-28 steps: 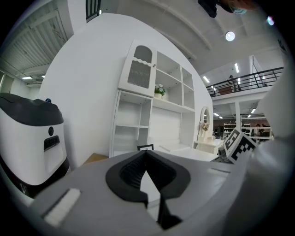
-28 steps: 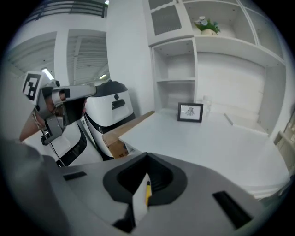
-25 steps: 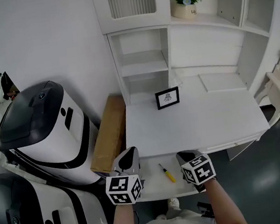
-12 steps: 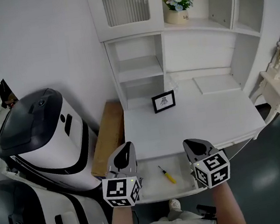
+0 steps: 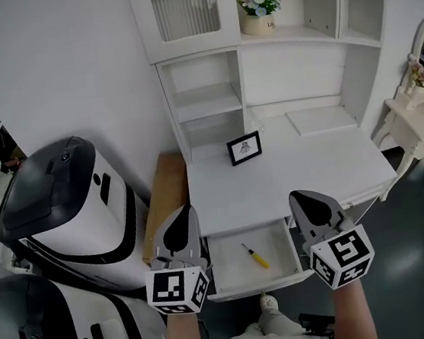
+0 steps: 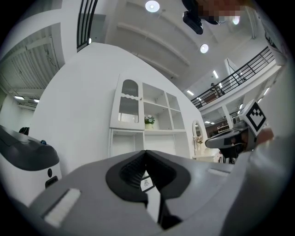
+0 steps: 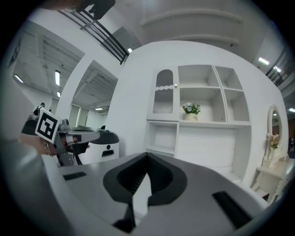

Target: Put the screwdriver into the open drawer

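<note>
The screwdriver point(image 5: 256, 254), with a yellow handle and a dark shaft, lies loose on the floor of the open white drawer point(image 5: 234, 263) under the desk's front edge. My left gripper point(image 5: 188, 209) is held up at the drawer's left side, shut and empty. To the right of the drawer my right gripper point(image 5: 297, 195) is held the same way, also shut with nothing in it. Both point level toward the white cabinet. In the left gripper view the jaws point(image 6: 146, 152) meet; in the right gripper view they point(image 7: 147, 156) meet too. Neither gripper touches the screwdriver.
A small black picture frame point(image 5: 244, 147) stands at the back of the white desk top point(image 5: 305, 172). A flower pot point(image 5: 256, 12) sits on a shelf above. Two large white-and-black machines point(image 5: 61, 200) and a cardboard box point(image 5: 162, 202) crowd the left. A white side table point(image 5: 414, 119) stands right.
Both grippers have risen from beside the drawer and moved apart, tilting up to level. The screwdriver stays in the drawer, which now shows in full between them.
</note>
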`<state>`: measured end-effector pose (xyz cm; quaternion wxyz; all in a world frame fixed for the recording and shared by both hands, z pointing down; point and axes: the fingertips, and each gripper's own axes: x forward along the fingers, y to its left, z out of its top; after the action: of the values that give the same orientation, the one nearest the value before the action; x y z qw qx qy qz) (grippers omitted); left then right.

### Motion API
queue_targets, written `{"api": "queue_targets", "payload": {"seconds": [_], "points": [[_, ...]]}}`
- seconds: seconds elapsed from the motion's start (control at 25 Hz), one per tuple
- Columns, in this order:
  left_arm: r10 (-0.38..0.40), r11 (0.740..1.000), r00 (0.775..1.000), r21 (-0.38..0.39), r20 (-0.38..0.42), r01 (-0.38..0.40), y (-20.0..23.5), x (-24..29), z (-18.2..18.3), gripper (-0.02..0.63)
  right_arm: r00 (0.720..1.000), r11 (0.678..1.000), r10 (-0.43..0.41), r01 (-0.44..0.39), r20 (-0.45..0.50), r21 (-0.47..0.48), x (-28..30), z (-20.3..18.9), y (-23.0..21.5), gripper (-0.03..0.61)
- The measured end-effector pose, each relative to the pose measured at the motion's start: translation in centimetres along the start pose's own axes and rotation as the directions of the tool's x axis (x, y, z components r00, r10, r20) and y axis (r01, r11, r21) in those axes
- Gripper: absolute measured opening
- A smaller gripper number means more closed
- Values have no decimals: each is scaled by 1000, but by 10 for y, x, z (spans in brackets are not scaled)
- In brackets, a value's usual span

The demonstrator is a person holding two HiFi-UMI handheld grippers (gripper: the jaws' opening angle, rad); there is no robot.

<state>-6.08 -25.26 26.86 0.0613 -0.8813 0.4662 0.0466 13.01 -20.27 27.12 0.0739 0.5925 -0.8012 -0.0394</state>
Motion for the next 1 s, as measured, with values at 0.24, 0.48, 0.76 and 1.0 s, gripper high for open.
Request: {"api": "queue_targets", "payload": {"seconds": [0.24,0.48,0.76,1.0], "points": [[-13,1000,1000,-12,20,13,-6,-15,10,9,999,1000,-27,27,29,-5,-18,11,11,6],[-1,1000,999,-11,46,1,-15,-21,20,9,998,999,-31,32,45,-9,-30,17,8,6],[46,999,997,-5,66,-46,-19,-19,36,9,998,999,-36,36,60,-6,-40,30,-13,6],[70,997,995,16,76,-71,-24,-17,43,9,996,999,-29,31,83,-11,-46,36,-25,6]]}}
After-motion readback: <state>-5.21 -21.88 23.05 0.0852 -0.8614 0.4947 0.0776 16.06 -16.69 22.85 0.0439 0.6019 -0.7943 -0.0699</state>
